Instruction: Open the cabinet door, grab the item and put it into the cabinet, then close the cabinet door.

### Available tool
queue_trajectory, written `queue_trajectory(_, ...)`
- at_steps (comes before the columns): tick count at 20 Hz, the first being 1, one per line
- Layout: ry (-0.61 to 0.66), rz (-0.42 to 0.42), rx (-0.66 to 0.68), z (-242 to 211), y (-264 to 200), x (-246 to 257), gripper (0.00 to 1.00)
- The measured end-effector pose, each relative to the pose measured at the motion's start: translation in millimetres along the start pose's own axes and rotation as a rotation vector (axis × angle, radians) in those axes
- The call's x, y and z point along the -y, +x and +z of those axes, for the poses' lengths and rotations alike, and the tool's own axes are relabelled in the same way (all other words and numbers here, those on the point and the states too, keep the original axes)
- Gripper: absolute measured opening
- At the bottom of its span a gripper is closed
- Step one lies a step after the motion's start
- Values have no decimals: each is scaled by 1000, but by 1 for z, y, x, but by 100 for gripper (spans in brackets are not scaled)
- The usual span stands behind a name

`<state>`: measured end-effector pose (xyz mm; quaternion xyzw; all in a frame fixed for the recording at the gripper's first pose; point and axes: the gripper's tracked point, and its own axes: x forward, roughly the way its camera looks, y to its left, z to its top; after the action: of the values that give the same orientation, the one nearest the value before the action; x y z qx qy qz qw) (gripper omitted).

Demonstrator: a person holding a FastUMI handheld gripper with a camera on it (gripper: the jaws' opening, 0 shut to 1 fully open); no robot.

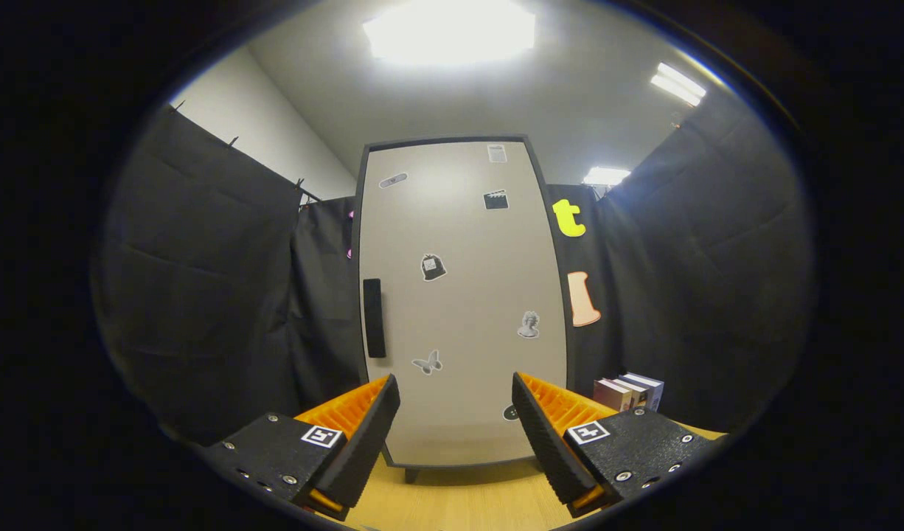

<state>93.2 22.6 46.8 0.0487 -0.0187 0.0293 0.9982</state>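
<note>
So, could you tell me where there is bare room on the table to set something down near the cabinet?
The wooden tabletop is bare between the open claw and the foot of the closed cabinet. To the cabinet's right, the books crowd the corner by the black cloth. The strip left of the cabinet, beside its handle, is hidden behind the left finger.

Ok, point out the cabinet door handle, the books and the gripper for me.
Cabinet door handle [374, 318], gripper view: middle of the dark bar.
Books [629, 391], gripper view: upright spines beside the cabinet.
Gripper [456, 413], gripper view: open, midway between fingertips.
</note>
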Motion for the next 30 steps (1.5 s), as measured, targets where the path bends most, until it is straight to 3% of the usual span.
queue_trajectory(10, 14, 121, 8, 35, 98, -77, 94)
queue_trajectory(18, 23, 141, -112, 13, 175, -115, 89)
queue_trajectory(20, -16, 131, -120, 7, 192, -119, 83)
queue_trajectory(27, -32, 94, -203, -15, 222, -122, 40)
queue_trajectory(30, -42, 94, -214, -17, 222, -122, 34)
